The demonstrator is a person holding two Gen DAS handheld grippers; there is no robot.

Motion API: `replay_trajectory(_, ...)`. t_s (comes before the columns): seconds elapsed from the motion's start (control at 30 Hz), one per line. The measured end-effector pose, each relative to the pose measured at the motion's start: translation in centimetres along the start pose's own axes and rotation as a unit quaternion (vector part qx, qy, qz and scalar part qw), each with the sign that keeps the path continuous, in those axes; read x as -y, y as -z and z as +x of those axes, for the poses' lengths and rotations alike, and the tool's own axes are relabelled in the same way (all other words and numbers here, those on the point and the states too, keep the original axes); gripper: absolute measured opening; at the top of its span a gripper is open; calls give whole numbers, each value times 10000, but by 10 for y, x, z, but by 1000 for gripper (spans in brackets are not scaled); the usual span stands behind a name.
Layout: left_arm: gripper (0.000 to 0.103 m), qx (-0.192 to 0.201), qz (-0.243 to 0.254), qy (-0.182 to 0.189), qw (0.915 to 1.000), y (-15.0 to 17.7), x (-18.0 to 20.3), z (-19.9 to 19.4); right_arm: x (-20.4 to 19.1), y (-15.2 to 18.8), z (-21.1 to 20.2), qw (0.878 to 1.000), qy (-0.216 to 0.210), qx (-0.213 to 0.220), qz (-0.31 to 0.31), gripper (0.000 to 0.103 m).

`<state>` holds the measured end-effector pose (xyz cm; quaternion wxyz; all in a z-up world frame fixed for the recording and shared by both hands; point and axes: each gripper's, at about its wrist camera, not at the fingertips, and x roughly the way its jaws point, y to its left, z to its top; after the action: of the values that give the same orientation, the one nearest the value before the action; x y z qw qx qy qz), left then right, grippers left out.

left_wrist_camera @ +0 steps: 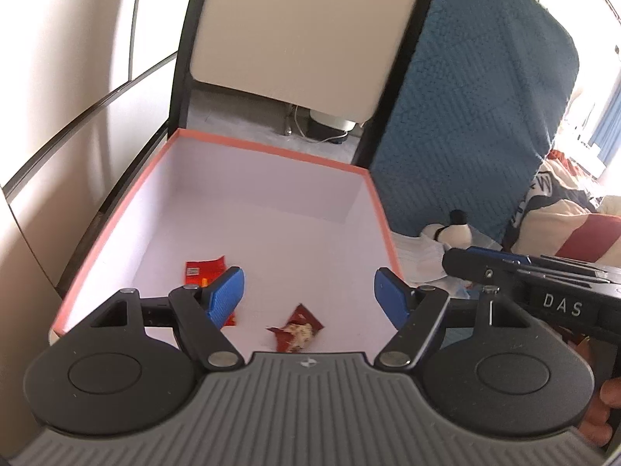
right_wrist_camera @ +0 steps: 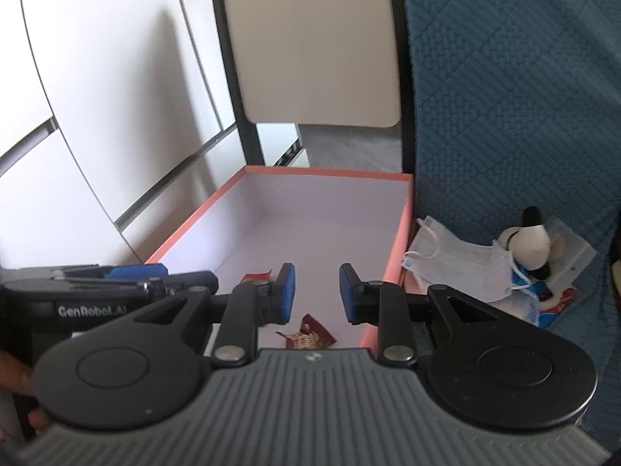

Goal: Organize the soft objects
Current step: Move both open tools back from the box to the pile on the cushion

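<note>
Left tongs (left_wrist_camera: 306,293) stand wide apart, nothing between the blue pads, above the near end of an orange-rimmed box (left_wrist_camera: 271,143). Right tongs (right_wrist_camera: 315,293) are narrower but also gape, gripping nothing. Two red wrappers (left_wrist_camera: 297,328) lie on the white box floor. Outside the box's right wall: face mask (right_wrist_camera: 458,260), touching a black-and-white plush toy (right_wrist_camera: 529,240), against blue quilted fabric (right_wrist_camera: 512,97).

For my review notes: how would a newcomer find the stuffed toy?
Start at the orange-rimmed box and look just past its right wall. On the heap of face masks against the blue quilt lies the stuffed toy, the only round white thing with black tips.
</note>
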<state>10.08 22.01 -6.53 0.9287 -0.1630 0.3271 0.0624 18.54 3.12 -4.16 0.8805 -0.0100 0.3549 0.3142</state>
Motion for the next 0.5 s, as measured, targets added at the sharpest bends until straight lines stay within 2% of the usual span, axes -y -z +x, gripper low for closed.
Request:
replay_trajectory(0.07,78,30,-7,120,9999,5,9,-2,4,3,-9,9999,95,138,29,29)
replay_trajectory(0.23,78,169,200,131,9996,12,29,-8,16,14,-33,9988,325,375,6,29)
replay_trajectory(0.5,78,288,380,309,9984,25,54,-17,37,34,-60,9970,590,477,116,29)
